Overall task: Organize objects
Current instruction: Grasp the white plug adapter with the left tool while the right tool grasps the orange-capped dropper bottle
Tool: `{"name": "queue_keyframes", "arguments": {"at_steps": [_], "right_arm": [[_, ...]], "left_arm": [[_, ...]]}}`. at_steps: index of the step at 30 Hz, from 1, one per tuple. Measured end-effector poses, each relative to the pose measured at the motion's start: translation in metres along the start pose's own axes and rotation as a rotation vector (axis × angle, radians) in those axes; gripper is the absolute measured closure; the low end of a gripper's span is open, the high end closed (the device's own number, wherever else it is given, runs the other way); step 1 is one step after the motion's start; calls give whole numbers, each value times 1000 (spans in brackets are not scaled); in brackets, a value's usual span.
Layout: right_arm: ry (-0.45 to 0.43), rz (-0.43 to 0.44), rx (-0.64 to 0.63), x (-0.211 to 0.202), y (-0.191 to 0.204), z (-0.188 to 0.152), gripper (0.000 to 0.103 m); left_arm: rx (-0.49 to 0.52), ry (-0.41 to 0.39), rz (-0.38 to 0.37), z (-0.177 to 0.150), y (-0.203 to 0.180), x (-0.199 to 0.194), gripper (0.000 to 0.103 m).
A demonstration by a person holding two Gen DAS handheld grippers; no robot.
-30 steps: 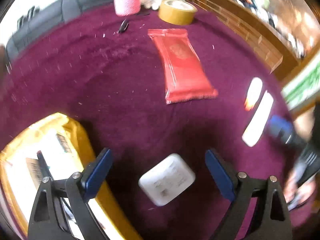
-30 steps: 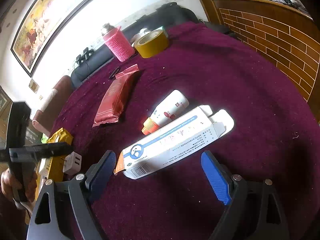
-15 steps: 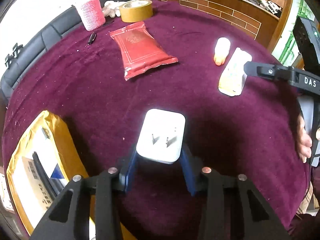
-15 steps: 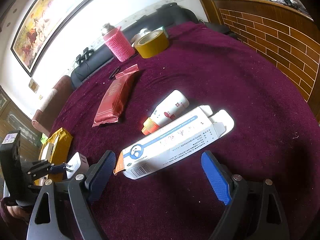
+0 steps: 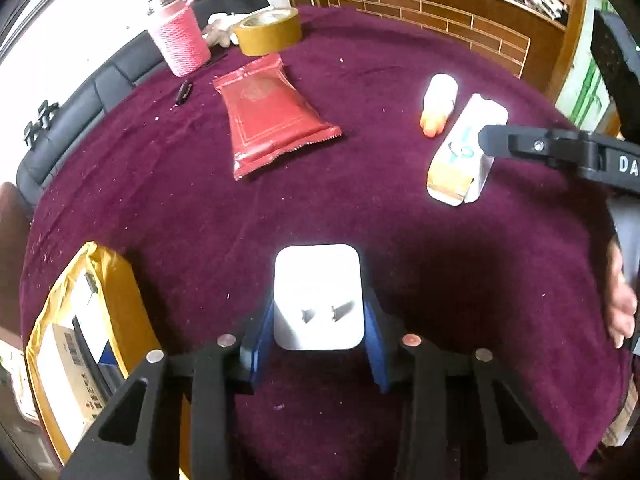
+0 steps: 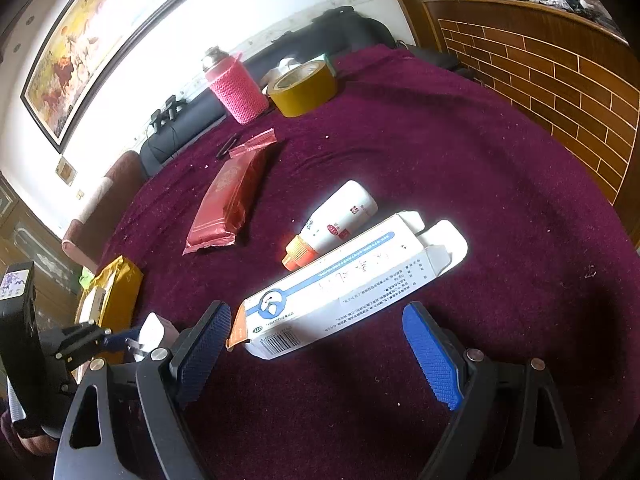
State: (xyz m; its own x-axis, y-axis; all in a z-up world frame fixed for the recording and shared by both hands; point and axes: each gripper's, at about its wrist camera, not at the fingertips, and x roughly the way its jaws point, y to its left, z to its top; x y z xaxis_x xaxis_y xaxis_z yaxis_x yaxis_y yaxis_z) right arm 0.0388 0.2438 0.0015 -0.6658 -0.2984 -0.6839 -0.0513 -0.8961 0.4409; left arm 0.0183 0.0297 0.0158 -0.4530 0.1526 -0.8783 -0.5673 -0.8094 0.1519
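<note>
My left gripper clamps the white plug adapter by its flat sides — rigid, light, slick plastic, likely to slip.

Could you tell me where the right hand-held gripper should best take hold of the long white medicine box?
Probably mid-length across the white medicine box, pads on its two long side walls, approached from above. It lies flat, its far-end flaps open, so the ends would crush. The right hand-held gripper stands open before it.

A home living room: framed painting, black sofa, cloth-covered table.
</note>
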Motion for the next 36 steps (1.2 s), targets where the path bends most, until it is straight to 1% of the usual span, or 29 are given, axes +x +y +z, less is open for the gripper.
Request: {"name": "queue_keyframes", "arguments": {"at_steps": [2,4,5,6,7,8,10,12,14,15,17,19,21,24,27,30,32,34,36], "right_arm": [[-12,-16,14,-3,-2,0,12],[-73,-52,28,-16,-3,0,12],[-117,-74,21,-25,-2,1,12],[-159,-112,4,-35,1,3,12],[-173,-130,-7,-39,3,6,12],[-167,-129,-14,-41,5,11,12],[-94,-89,-19,-33,8,26,12],[2,-37,10,-15,8,43,12],[40,-39,37,-3,7,54,12],[51,-66,34,5,8,61,13],[78,-111,9,18,12,67,16],[127,-138,-1,32,15,70,19],[170,-200,-18,44,20,70,21],[205,-263,-52,55,30,70,23],[246,-289,-54,68,37,67,25],[231,-306,-101,78,50,69,29],[230,-327,-122,83,56,69,34],[224,-359,-133,86,59,68,37],[210,-405,-165,87,63,65,44]], "left_arm": [[-29,-32,-1,-3,3,-9,65],[-83,-77,-28,-8,9,-25,65],[-105,-100,-37,-11,10,-34,65],[-129,-130,-43,-16,12,-46,65],[-149,-158,-54,-22,12,-58,65],[-159,-173,-61,-26,12,-65,65],[-194,-209,-97,-37,12,-83,64],[-238,-254,-146,-49,15,-100,64],[-272,-284,-168,-57,18,-111,64],[-294,-300,-184,-63,21,-117,64],[-318,-316,-191,-74,25,-124,64],[-331,-324,-172,-85,30,-129,64],[-347,-322,-144,-96,36,-133,64],[-367,-326,-111,-110,45,-136,64],[-402,-328,-103,-121,55,-136,64],[-438,-323,-101,-129,64,-133,64],[-453,-322,-89,-133,69,-133,64],[-465,-324,-72,-139,73,-134,64],[-483,-328,-71,-146,79,-135,64]]}}
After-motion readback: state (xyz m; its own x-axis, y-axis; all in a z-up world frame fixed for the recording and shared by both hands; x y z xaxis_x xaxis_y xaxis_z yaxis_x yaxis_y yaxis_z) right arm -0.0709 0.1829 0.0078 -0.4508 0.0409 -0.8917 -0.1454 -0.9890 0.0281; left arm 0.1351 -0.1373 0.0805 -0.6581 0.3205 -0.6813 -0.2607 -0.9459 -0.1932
